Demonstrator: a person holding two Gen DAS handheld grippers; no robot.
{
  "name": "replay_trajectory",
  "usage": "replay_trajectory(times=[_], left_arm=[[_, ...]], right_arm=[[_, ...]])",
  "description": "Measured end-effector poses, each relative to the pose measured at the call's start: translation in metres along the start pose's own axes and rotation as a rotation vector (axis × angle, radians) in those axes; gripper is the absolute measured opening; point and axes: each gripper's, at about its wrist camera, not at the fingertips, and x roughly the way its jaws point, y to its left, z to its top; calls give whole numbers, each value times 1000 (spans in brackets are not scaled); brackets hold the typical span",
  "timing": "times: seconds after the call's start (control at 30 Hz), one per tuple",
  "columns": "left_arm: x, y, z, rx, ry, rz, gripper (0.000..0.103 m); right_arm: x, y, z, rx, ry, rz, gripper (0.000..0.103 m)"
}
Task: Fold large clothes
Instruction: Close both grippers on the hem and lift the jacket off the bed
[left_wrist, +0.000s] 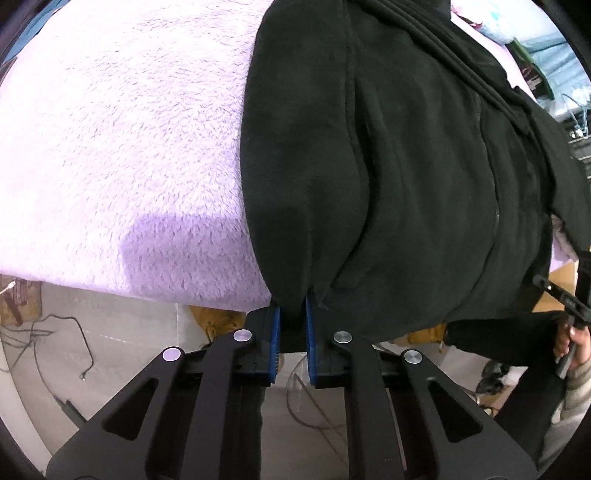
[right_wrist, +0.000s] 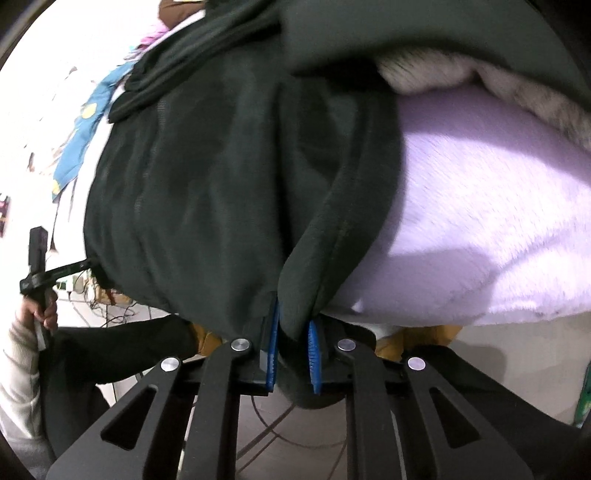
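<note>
A black fleece jacket (left_wrist: 388, 155) lies on a fluffy lilac blanket (left_wrist: 122, 147), its hem hanging over the near edge. My left gripper (left_wrist: 292, 317) is shut on the hem's left corner, black cloth pinched between the blue pads (left_wrist: 275, 339). In the right wrist view the same jacket (right_wrist: 207, 184) spreads to the left, and my right gripper (right_wrist: 293, 328) is shut on the hem's right corner, a fold of cloth bulging between its blue pads (right_wrist: 314, 350). The jacket's collar end lies far off at the top of both views.
The lilac blanket (right_wrist: 480, 206) ends in an edge just ahead of both grippers. Below it are a pale floor with cables (left_wrist: 55, 332) and yellow-brown cloth (left_wrist: 218, 321). A person's hand (right_wrist: 37, 310) holds the other gripper's handle. Colourful clutter (left_wrist: 546, 55) lies beyond the jacket.
</note>
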Motion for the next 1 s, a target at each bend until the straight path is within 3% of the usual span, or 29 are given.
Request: replay_trajectory(times=[0.27, 0.47, 0.7, 0.83, 1.0], left_arm=[[-27, 3, -2, -43, -35, -84, 9], [-60, 21, -5, -153, -91, -305, 9], [-71, 36, -13, -207, -119, -396, 8], [-71, 30, -19, -215, -120, -409, 8], [-75, 22, -5, -244, -129, -453, 8]], right_arm=[[-39, 32, 10, -59, -96, 130, 13], [-64, 45, 26, -61, -167, 263, 13], [-72, 39, 39, -47, -204, 355, 13], [-73, 44, 48, -48, -210, 391, 13], [-82, 42, 61, -35, -243, 454, 13]])
